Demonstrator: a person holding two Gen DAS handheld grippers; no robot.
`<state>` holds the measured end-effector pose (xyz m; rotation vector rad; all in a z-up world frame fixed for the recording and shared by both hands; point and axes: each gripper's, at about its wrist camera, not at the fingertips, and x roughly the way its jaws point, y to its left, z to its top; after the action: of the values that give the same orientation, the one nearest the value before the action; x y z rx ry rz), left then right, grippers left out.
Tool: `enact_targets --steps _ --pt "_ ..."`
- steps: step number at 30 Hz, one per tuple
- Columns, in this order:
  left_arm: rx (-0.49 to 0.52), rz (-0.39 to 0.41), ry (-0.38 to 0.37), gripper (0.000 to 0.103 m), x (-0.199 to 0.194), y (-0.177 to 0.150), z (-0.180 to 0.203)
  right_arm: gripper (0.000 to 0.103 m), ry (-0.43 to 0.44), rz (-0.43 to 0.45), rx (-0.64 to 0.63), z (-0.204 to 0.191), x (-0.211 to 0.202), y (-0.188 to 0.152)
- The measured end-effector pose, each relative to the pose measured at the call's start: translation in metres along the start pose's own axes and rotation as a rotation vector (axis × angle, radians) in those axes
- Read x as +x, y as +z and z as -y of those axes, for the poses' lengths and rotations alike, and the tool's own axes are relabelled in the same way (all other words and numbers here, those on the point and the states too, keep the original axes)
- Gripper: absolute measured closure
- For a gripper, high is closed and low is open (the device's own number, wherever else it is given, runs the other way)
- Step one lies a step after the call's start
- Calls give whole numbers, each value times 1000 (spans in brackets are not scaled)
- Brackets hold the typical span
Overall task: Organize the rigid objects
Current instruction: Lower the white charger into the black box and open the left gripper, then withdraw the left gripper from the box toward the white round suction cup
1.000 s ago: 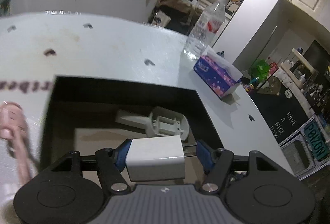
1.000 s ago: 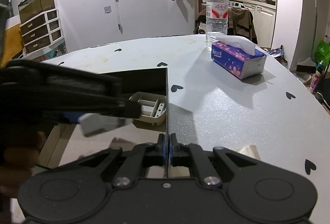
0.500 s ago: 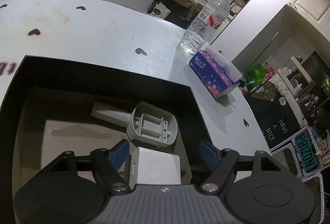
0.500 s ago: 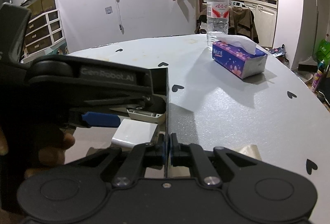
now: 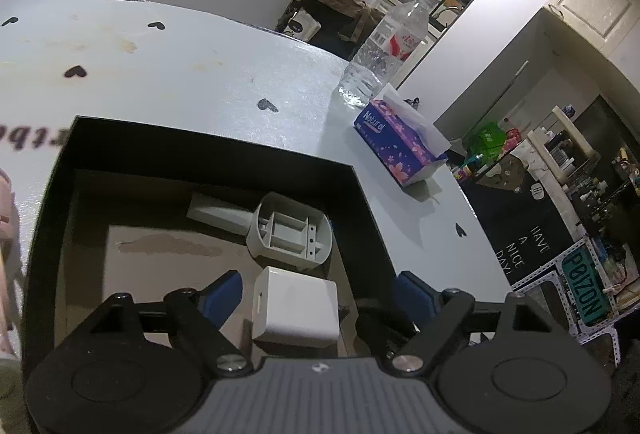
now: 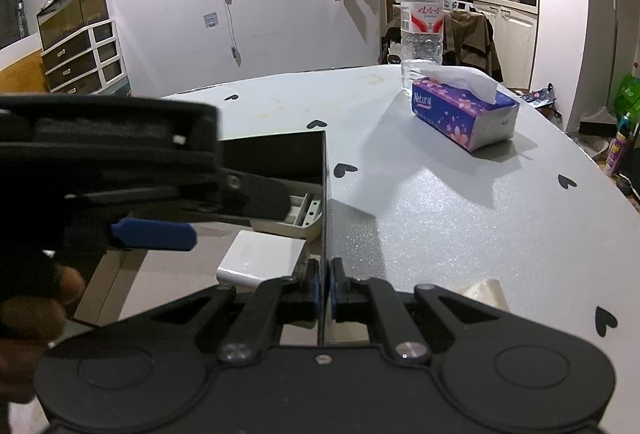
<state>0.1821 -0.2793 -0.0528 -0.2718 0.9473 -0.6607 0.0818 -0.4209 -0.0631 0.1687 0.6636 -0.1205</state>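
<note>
Two items in box (image 5: pixel 360 190): charger (image 5: pixel 296 308) flat; scoop (image 5: pixel 280 230) handle pointing left. Left hand-held gripper (image 5: pixel 316 294) wide; right hand-held gripper (image 6: pixel 324 288) pinching box wall.

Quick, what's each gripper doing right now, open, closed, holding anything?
Left gripper: open, holding nothing; the white cube-shaped charger lies loose in the black cardboard box.
Right gripper: shut on the box's thin side wall.

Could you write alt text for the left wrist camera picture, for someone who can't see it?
An open left gripper hovers over a black box on a pale table; a white charger block lies between its blue-padded fingers, beside a grey plastic part. Beyond stand a tissue pack and water bottle.
</note>
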Motion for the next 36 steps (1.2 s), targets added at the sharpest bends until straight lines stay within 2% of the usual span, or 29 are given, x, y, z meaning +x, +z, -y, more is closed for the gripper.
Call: enact_targets --steps 6,12,17,24,32,36 --pt "12 11 -15 10 -21 -3 2 97 3 -2 3 1 1 0" --pt "77 52 -18 1 -54 -10 7 97 3 -3 4 1 1 0" --pt "143 96 10 0 -81 -17 10 97 2 -3 6 1 1 0" --pt "198 184 102 0 -116 -30 -6 97 2 -4 5 1 1 0" --pt "144 285 252 0 -149 -37 -51 97 0 -6 5 1 1 0" --pt "156 331 349 0 -161 -43 -71 97 -1 -7 6 2 0 -1"
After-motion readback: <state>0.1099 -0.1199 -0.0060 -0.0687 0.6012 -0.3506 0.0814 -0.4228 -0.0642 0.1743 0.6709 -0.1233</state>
